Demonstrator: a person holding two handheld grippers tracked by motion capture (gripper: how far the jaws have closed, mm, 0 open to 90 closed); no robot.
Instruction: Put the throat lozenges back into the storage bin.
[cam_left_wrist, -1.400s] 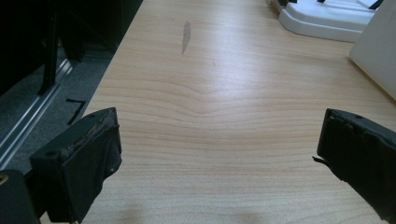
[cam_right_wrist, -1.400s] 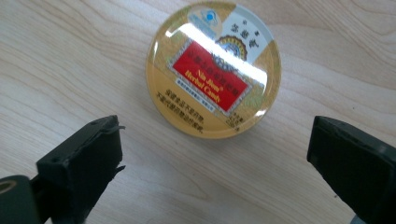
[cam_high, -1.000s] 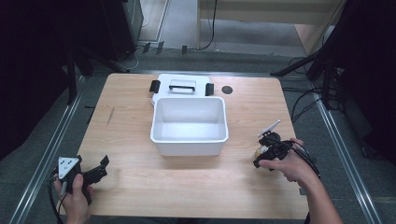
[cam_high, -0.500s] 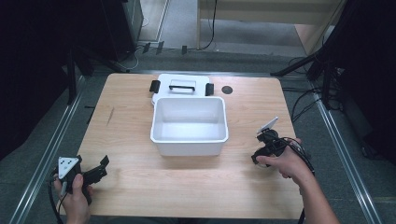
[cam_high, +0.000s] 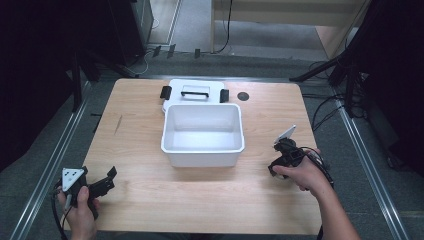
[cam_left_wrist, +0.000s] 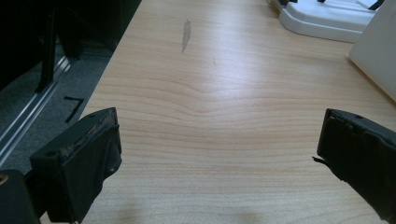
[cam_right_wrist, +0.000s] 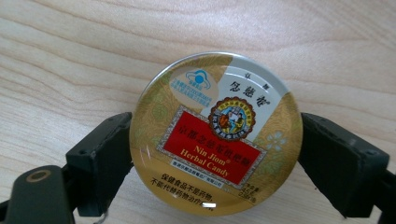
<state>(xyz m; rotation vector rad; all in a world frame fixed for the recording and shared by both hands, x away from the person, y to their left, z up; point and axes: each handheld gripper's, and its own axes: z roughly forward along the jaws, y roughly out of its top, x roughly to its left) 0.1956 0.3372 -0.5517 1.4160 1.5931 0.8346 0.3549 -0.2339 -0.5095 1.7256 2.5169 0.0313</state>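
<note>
Pale wood-grain tabletop (cam_high: 150, 200) carries one deep white plastic tub (cam_high: 203, 134) at its middle, one flat white lid with a black handle and two black clips (cam_high: 195, 93) touching the tub's far wall, and one small dark round spot (cam_high: 243, 96) just beside that lid. Two grippers are counted in the high view: the left gripper (cam_high: 102, 182) near the person's left front corner, well apart from the tub, and the right gripper (cam_high: 280, 159) near the tub's right side, tipped down toward the wood. Seen from the right gripper view, one round gold candy tin with a red label (cam_right_wrist: 215, 135) lies flat on the table, lid up, between the two black jaws; they have just been closing, and both pads now appear to meet the tin's rim on either side. From above, the hand and gripper cover the tin. Seen from the left gripper view, the left gripper's jaws stand wide apart over bare wood, the lid and a tub corner at the far right.
</note>
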